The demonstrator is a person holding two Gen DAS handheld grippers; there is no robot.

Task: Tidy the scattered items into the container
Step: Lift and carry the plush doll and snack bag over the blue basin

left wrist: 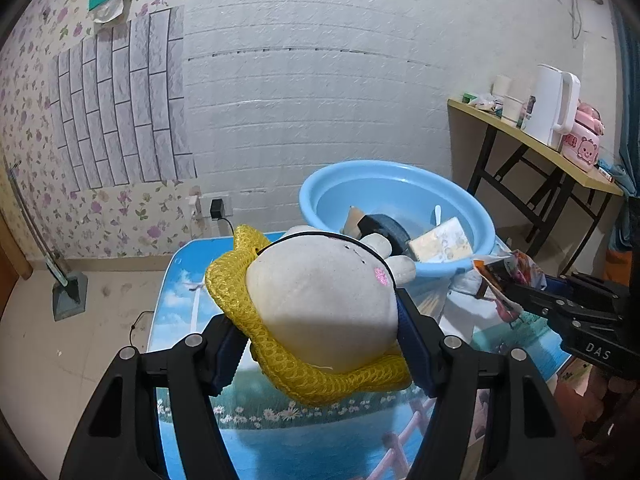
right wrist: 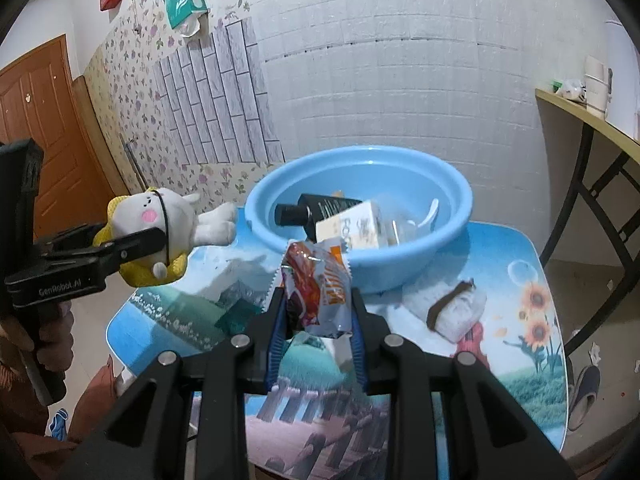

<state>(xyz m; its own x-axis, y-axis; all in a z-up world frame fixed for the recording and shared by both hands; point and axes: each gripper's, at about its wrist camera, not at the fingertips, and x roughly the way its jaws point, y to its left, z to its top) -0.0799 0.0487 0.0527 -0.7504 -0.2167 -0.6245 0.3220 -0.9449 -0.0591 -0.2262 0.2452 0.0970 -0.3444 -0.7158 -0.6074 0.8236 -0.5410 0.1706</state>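
Note:
My left gripper (left wrist: 324, 332) is shut on a white plush toy (left wrist: 320, 304) in a yellow knitted wrap, held above the picture-printed table (left wrist: 180, 284). In the right wrist view the same toy (right wrist: 160, 216) hangs at the left in that gripper (right wrist: 148, 242). My right gripper (right wrist: 318, 312) is shut on an orange and silver snack packet (right wrist: 316, 288), just in front of the blue basin (right wrist: 360, 176). The basin (left wrist: 400, 192) holds a dark bottle (right wrist: 320, 208), a pale box (right wrist: 352, 224) and a white spoon (right wrist: 430, 212). The right gripper (left wrist: 520, 294) with the packet (left wrist: 508, 272) shows at the right of the left wrist view.
A white folded cloth with a brown band (right wrist: 452, 308) lies on the table (right wrist: 520, 340) right of the basin. A side table (left wrist: 520, 136) with a white kettle (left wrist: 548, 108) stands at the far right. A slipper (right wrist: 584, 392) lies on the floor.

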